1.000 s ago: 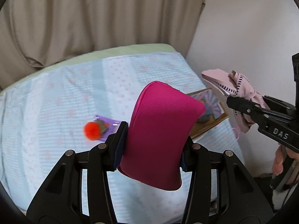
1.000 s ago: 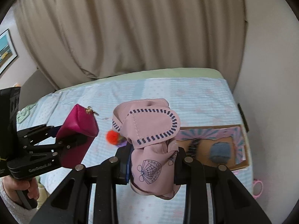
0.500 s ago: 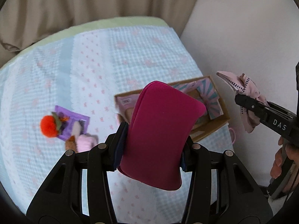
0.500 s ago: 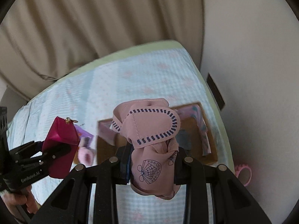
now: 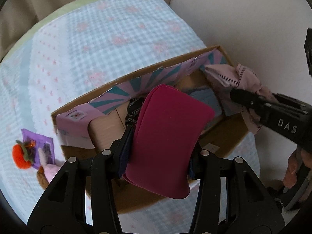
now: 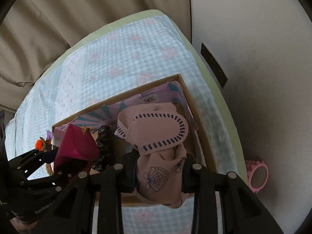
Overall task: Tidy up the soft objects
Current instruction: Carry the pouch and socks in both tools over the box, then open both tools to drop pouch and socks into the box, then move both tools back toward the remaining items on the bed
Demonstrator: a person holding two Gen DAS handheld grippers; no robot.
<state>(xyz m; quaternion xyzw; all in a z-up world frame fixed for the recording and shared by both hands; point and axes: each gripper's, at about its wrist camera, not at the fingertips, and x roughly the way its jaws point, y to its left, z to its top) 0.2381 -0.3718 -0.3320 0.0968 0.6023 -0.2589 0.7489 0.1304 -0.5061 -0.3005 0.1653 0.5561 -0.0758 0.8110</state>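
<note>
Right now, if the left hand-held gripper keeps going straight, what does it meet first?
Likely the open cardboard box: the left hand-held gripper, shut on the magenta pouch, points into it, near the black scrunchie. Depth is unclear.

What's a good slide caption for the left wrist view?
Left tool carries a magenta pouch over the cardboard box while the right tool brings in a pink fabric pouch.

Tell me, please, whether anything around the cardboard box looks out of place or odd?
A pink roll of tape lies off the bed, down by the wall, away from everything else. An orange felt toy with its purple card sits outside the cardboard box on the blanket. Nothing looks spilled or damaged.
</note>
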